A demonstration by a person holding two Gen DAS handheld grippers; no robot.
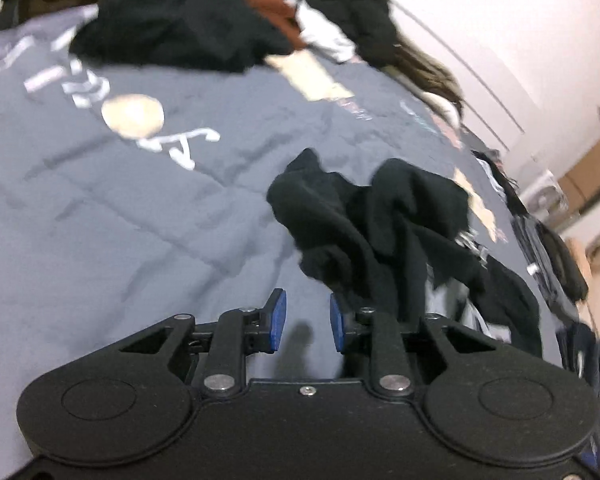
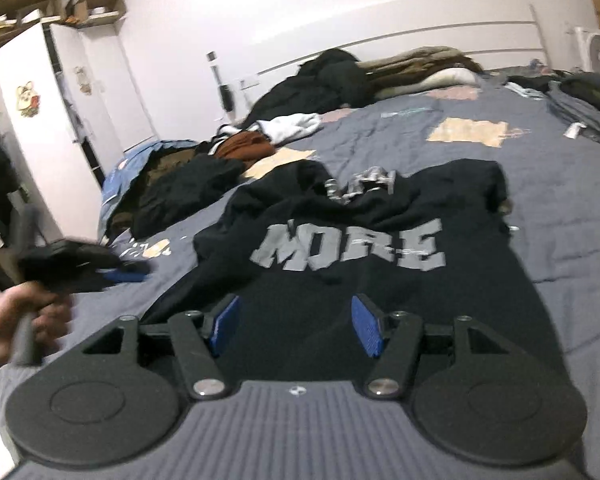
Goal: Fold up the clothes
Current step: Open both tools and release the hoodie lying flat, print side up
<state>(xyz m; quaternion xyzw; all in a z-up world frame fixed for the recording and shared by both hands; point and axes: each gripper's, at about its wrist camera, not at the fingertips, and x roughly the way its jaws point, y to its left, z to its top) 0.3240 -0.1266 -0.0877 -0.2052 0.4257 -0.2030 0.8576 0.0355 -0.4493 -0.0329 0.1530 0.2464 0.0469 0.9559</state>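
Observation:
A black sweatshirt with grey "MORE" lettering lies front up on the grey-blue bedspread, its top part rumpled. My right gripper hovers over its lower hem, open wide, with nothing between the blue pads. My left gripper is open with a narrow gap over bare bedspread. Crumpled black fabric lies just right of it, touching the right finger's outer side. In the right wrist view the left gripper is blurred, held by a hand left of the sweatshirt.
A pile of dark, brown and white clothes lies along the bed's left and far side, with more garments at the right. A white headboard stands behind. A white wardrobe with cardboard boxes on top stands at the left.

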